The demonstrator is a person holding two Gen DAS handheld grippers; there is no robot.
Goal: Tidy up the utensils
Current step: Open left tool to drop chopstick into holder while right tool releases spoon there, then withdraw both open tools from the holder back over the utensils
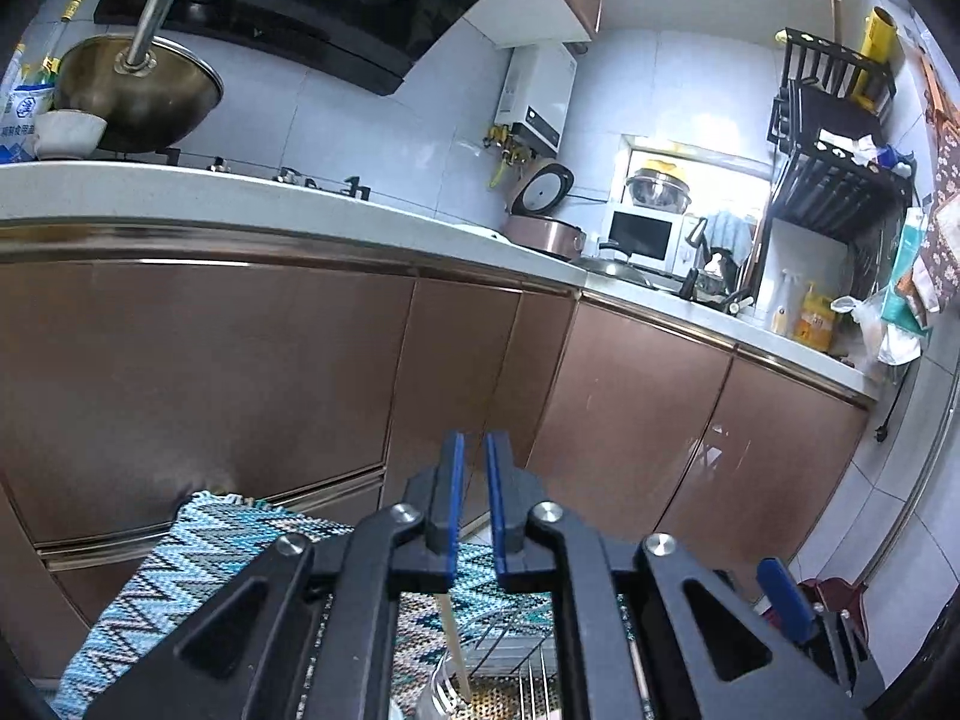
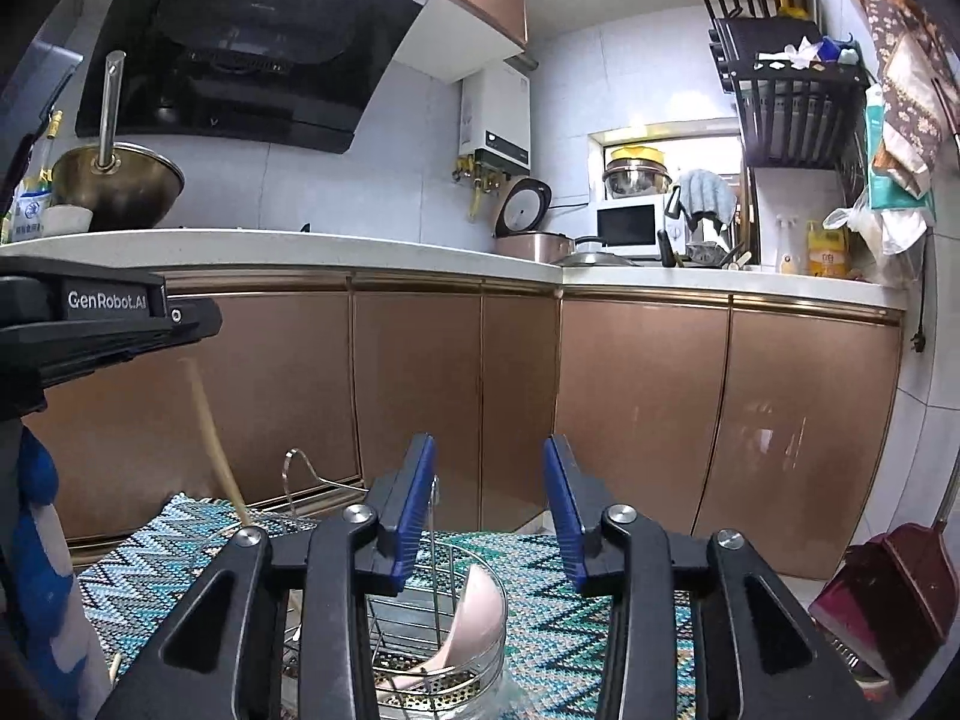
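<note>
While both grippers hang low over the zigzag-patterned cloth (image 2: 570,618), the thing that matters to me is how the utensils lie against the wire utensil holder (image 2: 444,648) sitting on it. From my right wrist view the holder is directly under and just ahead of the right gripper (image 2: 489,510), whose blue pads stand apart with nothing pressed between them. A pink spoon (image 2: 477,612) leans inside the holder's round cup, its bowl uppermost and its long axis tilted, near upright.

My left gripper (image 1: 472,504) has its pads almost together, with only a narrow slit showing. A pale wooden chopstick (image 1: 454,642) runs below it, slanting down into the holder; I cannot tell from the left view whether the pads touch it, since its top end is hidden behind the gripper body. In the right view the same stick rises steeply at the left, beneath the left tool's housing, so its long axis is close to vertical, leaning slightly away from the holder's centre.

I judge both pieces are already dropped in or nearly so, and that the right hand is nearer the holder's cup for any next placement.

The cloth covers a low surface in front of brown cabinet doors (image 2: 642,420). Above runs a white countertop (image 2: 360,249) with a wok (image 2: 120,186), a rice cooker (image 2: 531,228) and a microwave (image 2: 630,225); a red dustpan (image 2: 888,594) stands on the floor at right.
</note>
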